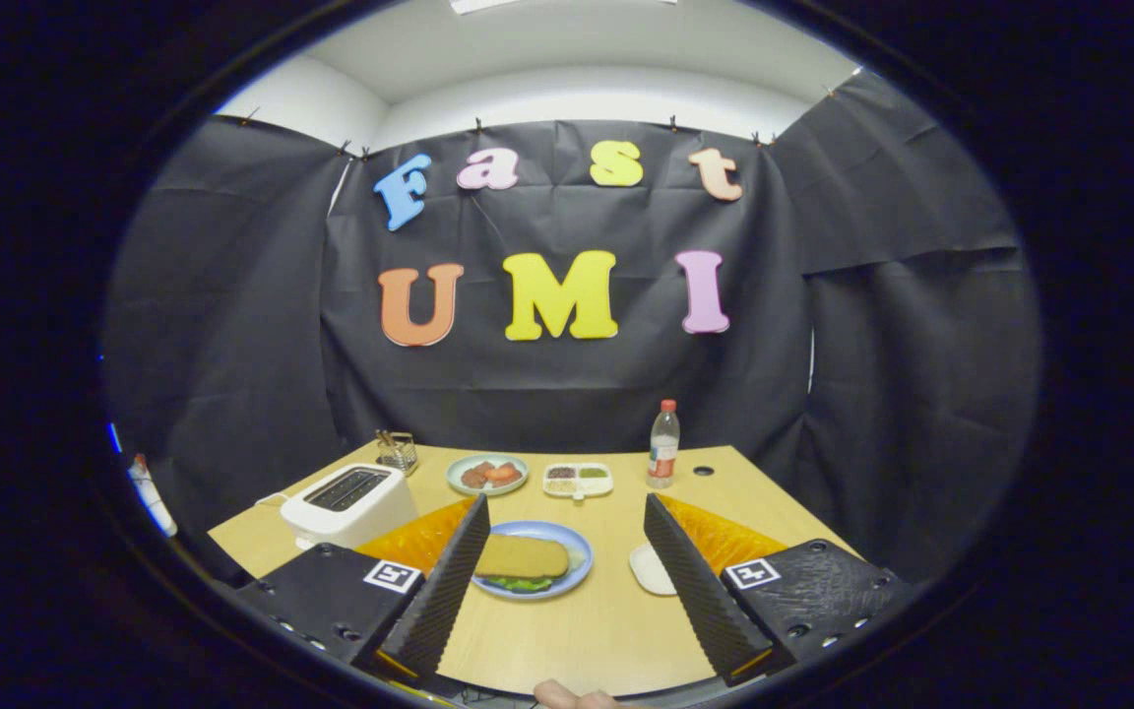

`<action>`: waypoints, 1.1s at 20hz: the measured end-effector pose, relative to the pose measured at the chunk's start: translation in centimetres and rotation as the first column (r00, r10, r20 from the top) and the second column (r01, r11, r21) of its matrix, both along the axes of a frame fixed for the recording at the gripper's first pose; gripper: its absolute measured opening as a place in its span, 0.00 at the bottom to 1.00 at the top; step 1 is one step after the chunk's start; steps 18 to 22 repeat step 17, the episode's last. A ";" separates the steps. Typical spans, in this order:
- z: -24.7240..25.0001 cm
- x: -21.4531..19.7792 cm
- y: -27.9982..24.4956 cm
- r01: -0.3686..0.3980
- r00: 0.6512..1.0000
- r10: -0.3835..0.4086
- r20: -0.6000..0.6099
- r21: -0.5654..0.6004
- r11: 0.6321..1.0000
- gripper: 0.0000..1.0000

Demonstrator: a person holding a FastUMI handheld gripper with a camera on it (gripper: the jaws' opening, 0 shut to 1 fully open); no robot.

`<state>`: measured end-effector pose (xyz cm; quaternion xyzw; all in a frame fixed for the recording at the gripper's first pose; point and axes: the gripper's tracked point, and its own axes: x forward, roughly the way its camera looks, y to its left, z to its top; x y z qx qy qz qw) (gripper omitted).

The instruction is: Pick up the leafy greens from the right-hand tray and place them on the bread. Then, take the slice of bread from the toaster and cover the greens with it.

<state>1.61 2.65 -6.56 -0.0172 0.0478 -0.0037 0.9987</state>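
Looking along the gripper (pixel 567 591) in the gripper view, the jaws stand wide apart and hold nothing, hanging above the desk (pixel 567 640). Just ahead, between them, a blue plate (pixel 577 549) carries a slice of bread (pixel 521 556) lying on top of the leafy greens (pixel 520 584), whose edge peeks out beneath. The toaster (pixel 348 502) sits beyond the left jaw, its slots apparently empty. Both steps look finished; nothing obvious remains.
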 end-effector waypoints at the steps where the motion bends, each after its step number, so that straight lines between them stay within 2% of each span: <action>1: 0.5 -1.0 -0.2 0.009 1.000 -0.009 0.024 -0.010 1.000 0.96; 2: 0.8 -1.9 -0.2 0.010 0.999 -0.009 0.039 -0.011 1.000 0.96; 6: 0.5 -5.2 1.3 -0.067 0.997 0.067 0.036 -0.024 0.998 0.96; 10: 1.7 -7.2 0.4 -0.034 0.996 0.037 0.079 -0.039 0.999 0.96; 15: 2.1 -9.3 0.6 -0.057 0.992 0.062 0.108 -0.044 0.997 0.96; 22: 2.2 -9.5 0.8 -0.070 0.992 0.076 0.103 -0.061 0.996 0.96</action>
